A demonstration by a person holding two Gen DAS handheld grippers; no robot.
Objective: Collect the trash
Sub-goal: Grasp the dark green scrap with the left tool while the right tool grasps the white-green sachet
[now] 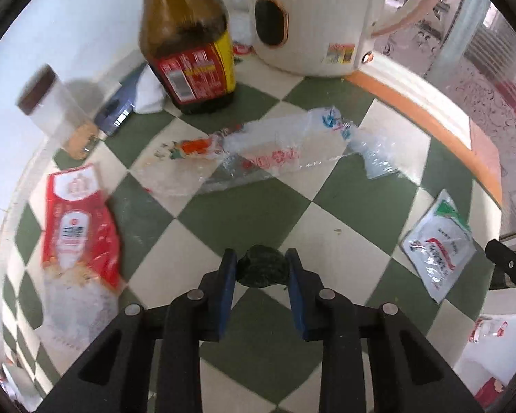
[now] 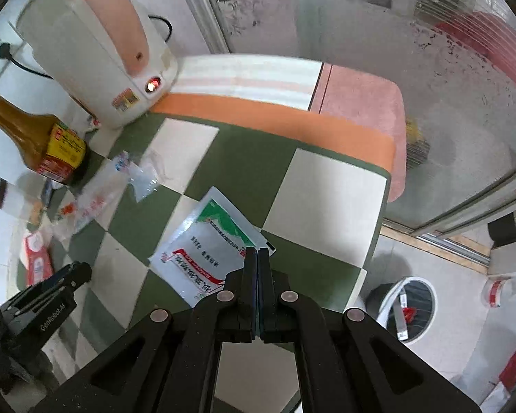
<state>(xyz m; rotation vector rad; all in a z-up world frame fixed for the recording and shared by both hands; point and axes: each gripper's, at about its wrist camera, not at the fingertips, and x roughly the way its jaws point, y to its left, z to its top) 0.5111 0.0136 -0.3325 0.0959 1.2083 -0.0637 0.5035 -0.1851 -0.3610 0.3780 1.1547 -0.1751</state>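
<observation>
Left gripper (image 1: 260, 268): jaws narrowed onto a dark crumpled lump (image 1: 262, 270), both blue pads pressing its sides, above the green-and-cream checkered tabletop (image 1: 244, 213).
Right gripper (image 2: 257, 258): fingers fully together, pinching the near right edge of a white sachet with green corner (image 2: 210, 244) that lies flat on the table.
Clear plastic wrapper (image 1: 285, 153): lying in front of the sauce bottle (image 1: 192, 55).
Red packet (image 1: 79, 227): at the table's left side.
Bin (image 2: 411, 306): on the floor, right of the table.

You see a green-and-cream checkered tablecloth (image 1: 265, 206) with an orange border, a red-and-white wrapper (image 1: 79, 220), a white sachet (image 2: 210, 247) banded green and red, and a brown bottle (image 1: 185, 34) labelled red and yellow.
</observation>
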